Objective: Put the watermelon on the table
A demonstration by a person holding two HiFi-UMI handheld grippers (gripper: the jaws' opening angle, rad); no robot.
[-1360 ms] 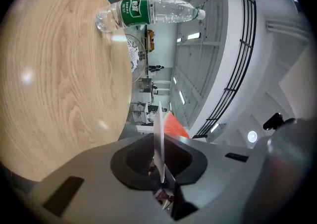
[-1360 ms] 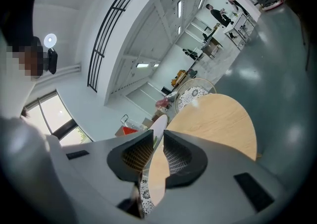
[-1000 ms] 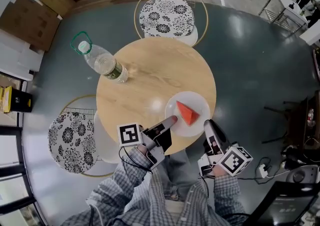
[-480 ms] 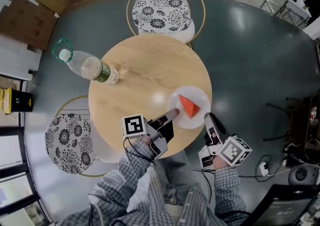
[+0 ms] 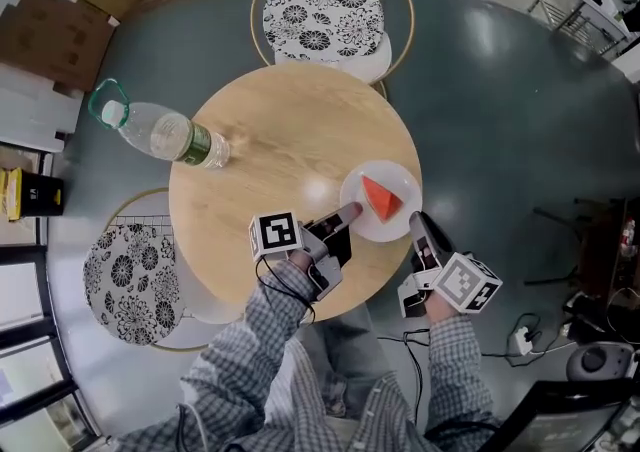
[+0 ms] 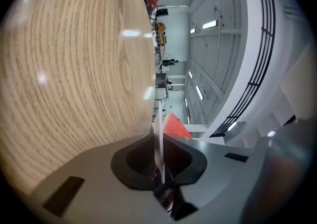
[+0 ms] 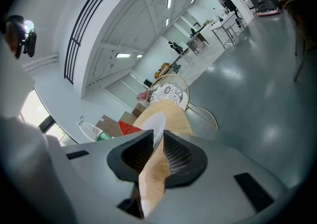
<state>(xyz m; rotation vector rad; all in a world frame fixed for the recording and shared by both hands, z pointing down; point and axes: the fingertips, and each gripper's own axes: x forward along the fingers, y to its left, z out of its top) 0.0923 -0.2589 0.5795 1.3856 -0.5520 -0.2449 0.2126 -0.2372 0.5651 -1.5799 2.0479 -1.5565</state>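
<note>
**Both grippers clamp the plate's rim**

The left gripper (image 5: 345, 214) and the right gripper (image 5: 417, 224) each have their jaws nearly closed on the thin rim of the white plate (image 5: 384, 231), on opposite sides. The watermelon slice (image 5: 381, 198) lies on the plate, over the near edge of the round wooden table (image 5: 280, 170). I can't tell whether the plate touches the wood. A water bottle (image 5: 165, 135) stands at the table's left edge, and a patterned chair (image 5: 323, 15) sits beyond the table.

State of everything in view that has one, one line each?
left gripper: jaws shut on white plate rim
right gripper: jaws shut on white plate rim
white plate: level, over table
watermelon slice: on white plate
water bottle: upright, capped
</note>
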